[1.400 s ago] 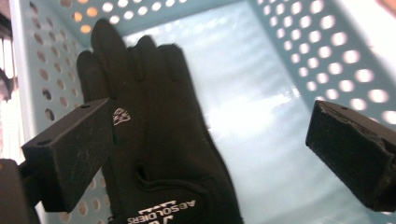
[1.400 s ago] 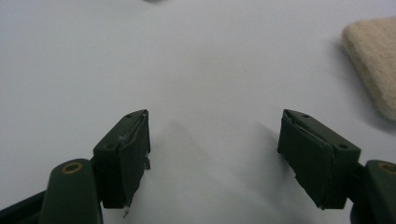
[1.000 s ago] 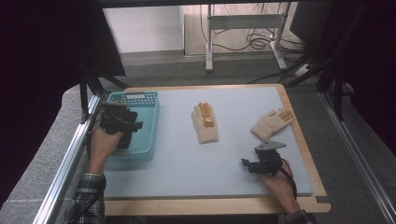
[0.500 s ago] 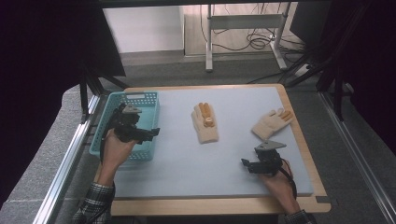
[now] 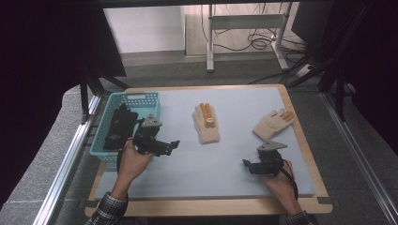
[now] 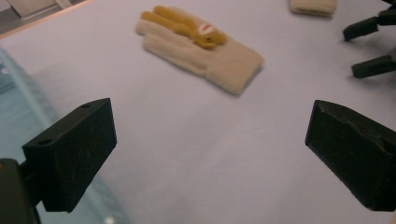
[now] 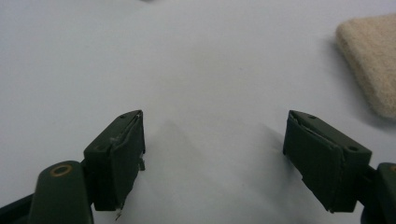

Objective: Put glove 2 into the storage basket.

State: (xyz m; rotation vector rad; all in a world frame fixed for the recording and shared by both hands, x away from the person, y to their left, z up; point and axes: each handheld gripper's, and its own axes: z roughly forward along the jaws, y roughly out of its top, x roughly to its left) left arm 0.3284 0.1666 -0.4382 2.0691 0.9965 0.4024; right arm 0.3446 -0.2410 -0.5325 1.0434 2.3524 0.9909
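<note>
Two cream gloves lie on the pale surface (image 5: 187, 173). The middle glove (image 5: 205, 123) rests flat with its orange-tipped fingers pointing away from the person and its cuff toward them; in the left gripper view (image 6: 201, 46) it sits ahead of the jaws, well apart from them. The second glove (image 5: 273, 123) lies at the right, slanted, with its fingertips toward the far right corner.

The left tongs (image 5: 170, 146) hover just beside the teal basket (image 5: 133, 98), spread wide with nothing between the jaws, pointing across the surface toward the middle glove. Inside the basket lies something dark (image 5: 119, 126), possibly a pair of black gloves, though the view is too dim to be sure.

The right tongs (image 5: 248, 165) sit low near the front edge, below the second glove and apart from it. Their jaws have just been opening and stand wide and released over bare surface, with a cream cuff at the upper right of the right gripper view.
</note>
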